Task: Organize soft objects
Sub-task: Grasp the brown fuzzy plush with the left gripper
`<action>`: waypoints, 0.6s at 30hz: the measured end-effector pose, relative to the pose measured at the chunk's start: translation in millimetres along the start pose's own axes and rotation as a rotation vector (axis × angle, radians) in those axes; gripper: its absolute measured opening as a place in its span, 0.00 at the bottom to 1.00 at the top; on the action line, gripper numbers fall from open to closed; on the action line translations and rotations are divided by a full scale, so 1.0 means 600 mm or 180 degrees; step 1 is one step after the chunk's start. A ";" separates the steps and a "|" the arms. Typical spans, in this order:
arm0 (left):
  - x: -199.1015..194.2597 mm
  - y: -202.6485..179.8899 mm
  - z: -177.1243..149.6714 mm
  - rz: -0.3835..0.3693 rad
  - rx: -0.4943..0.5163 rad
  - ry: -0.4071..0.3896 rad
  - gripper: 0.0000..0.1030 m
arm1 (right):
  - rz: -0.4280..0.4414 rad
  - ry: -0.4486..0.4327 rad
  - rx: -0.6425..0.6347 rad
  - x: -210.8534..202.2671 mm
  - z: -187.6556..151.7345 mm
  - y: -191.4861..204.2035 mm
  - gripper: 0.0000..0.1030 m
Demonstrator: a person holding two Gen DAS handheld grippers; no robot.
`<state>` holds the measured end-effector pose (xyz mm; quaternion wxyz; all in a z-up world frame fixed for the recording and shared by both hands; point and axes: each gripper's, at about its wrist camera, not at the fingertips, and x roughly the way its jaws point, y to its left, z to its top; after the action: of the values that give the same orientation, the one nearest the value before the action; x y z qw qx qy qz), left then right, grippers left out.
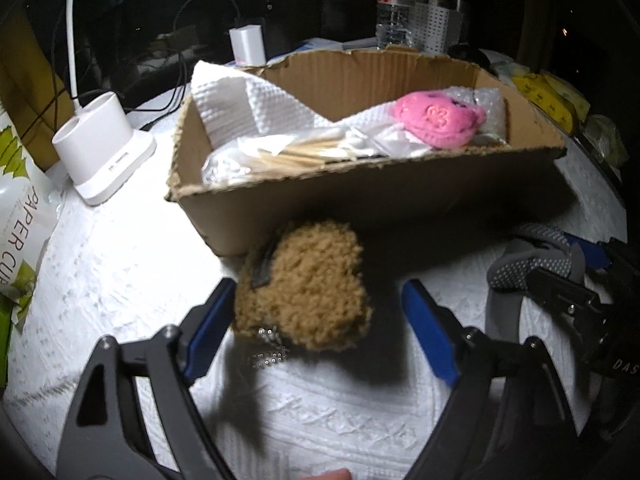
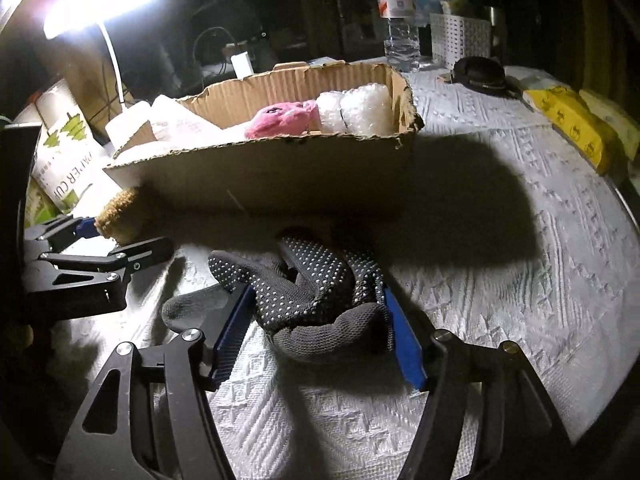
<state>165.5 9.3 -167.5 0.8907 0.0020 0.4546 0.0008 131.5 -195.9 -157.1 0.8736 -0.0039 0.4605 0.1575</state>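
A tan fuzzy plush (image 1: 308, 284) with a bead chain lies on the white cloth in front of the cardboard box (image 1: 360, 200). My left gripper (image 1: 318, 286) stands open around it: the left pad is close to its side and the right pad is clear of it. A grey dotted glove (image 2: 316, 288) lies crumpled between the blue pads of my right gripper (image 2: 316, 290), whose jaws stand apart and do not squeeze it. In the box (image 2: 280, 176) are a pink knitted toy (image 1: 436, 120), bubble wrap (image 2: 360, 108), paper towel (image 1: 248, 100) and a bag of cotton swabs (image 1: 280, 152).
A white lamp base (image 1: 104, 148) and a paper cup package (image 1: 20, 220) stand left of the box. Behind it are a water bottle (image 1: 394, 4) and a white perforated basket (image 2: 460, 36). A black pouch (image 2: 480, 72) and yellow packets (image 2: 568, 124) lie at the right.
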 end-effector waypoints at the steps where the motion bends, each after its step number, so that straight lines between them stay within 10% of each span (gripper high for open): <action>1: 0.003 0.001 -0.001 0.0003 -0.0001 0.0009 0.82 | -0.0013 -0.0001 -0.0015 0.001 0.000 0.001 0.66; 6: 0.000 0.004 -0.001 -0.0076 -0.0018 -0.0046 0.81 | 0.0024 -0.0012 -0.0045 -0.001 -0.002 0.005 0.49; 8: -0.006 0.005 -0.003 -0.0114 0.0008 -0.0092 0.64 | 0.0015 -0.0014 -0.0076 -0.003 -0.002 0.011 0.44; 18: -0.037 0.012 -0.008 -0.0179 0.0037 -0.0206 0.49 | 0.0043 -0.0129 -0.0103 -0.033 0.009 0.024 0.41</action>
<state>148.7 16.3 -152.5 0.9046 -0.0056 0.4254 -0.0270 121.6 -186.8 -136.2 0.8814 -0.0118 0.4402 0.1709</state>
